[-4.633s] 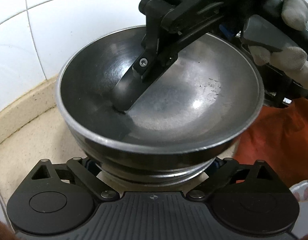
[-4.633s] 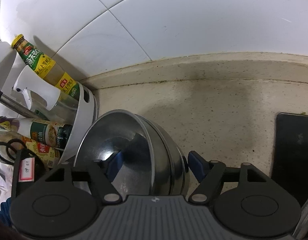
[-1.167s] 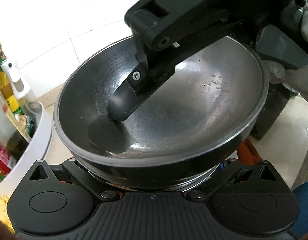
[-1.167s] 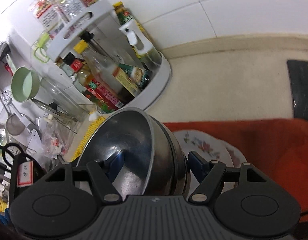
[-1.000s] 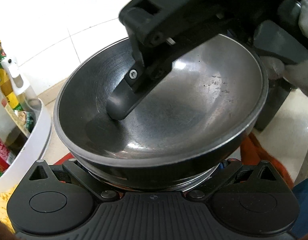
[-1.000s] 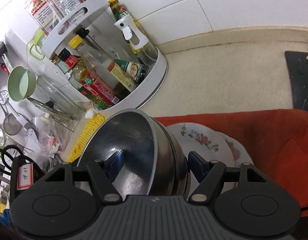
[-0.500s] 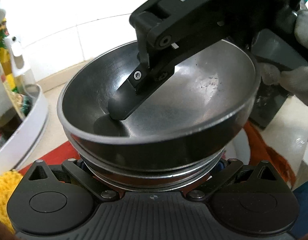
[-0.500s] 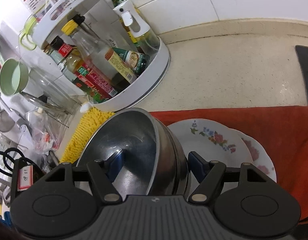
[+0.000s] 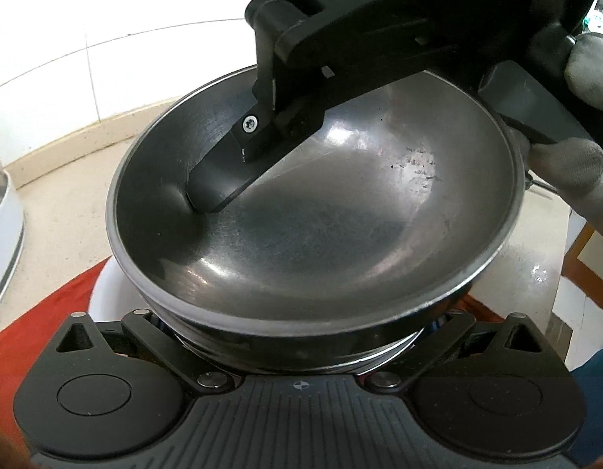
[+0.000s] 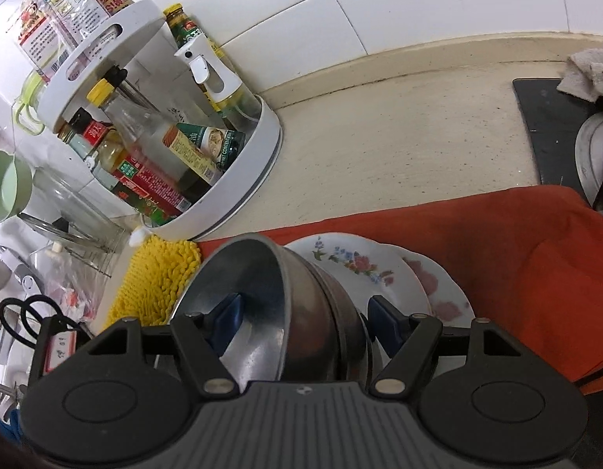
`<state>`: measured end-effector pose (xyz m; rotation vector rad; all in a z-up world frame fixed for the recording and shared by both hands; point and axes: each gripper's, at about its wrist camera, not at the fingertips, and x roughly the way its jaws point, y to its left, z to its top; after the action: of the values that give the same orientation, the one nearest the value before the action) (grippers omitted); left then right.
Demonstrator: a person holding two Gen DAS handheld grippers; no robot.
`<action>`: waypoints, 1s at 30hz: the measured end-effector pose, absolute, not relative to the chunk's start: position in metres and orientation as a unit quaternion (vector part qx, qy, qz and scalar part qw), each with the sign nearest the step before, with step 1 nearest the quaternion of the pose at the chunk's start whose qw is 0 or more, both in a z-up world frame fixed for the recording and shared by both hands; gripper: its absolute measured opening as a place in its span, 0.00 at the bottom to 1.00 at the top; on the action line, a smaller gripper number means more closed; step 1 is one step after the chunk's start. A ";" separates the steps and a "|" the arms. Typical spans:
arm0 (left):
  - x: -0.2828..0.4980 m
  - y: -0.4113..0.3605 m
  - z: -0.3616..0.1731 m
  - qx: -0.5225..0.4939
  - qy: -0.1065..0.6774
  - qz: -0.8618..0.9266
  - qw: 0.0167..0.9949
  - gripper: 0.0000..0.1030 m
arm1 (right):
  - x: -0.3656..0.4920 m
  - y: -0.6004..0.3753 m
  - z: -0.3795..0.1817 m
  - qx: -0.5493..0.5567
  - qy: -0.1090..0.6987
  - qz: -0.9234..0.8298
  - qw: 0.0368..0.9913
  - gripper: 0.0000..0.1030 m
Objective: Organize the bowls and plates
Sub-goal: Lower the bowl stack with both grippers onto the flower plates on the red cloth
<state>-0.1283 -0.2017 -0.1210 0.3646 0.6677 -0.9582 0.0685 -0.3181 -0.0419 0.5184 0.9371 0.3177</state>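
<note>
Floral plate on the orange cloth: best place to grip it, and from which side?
Grip the floral plate by its thin raised rim, one finger above and one below, probably from the far side toward the counter. It lies flat on the orange cloth, overlapping a second plate, and the held bowls hide its near edge.

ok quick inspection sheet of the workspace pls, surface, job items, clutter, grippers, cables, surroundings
surface: beige countertop, orange cloth over its near part
job's things: nested steel bowls held tilted above floral plates on the cloth
clutter: yellow mat, scissors, grey rag
grippers: right gripper clamps the bowl stack; left gripper has the stack between its jaws, contact hidden
cables: nothing seen
surroundings: white tiled wall, white condiment rack with bottles
</note>
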 end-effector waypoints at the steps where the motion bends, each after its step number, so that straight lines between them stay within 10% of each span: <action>1: -0.127 -0.203 -0.121 0.177 0.311 -0.445 0.821 1.00 | 0.069 -0.317 -0.042 0.245 0.444 0.153 0.848 0.64; 30: -0.163 -0.236 -0.116 0.195 0.275 -0.435 0.835 1.00 | 0.069 -0.290 -0.033 0.160 0.444 0.176 0.864 0.56</action>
<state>-0.1632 -0.2356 -0.1158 0.4124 0.5822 -0.9219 0.0695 -0.2902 -0.0333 0.3349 0.9298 0.3688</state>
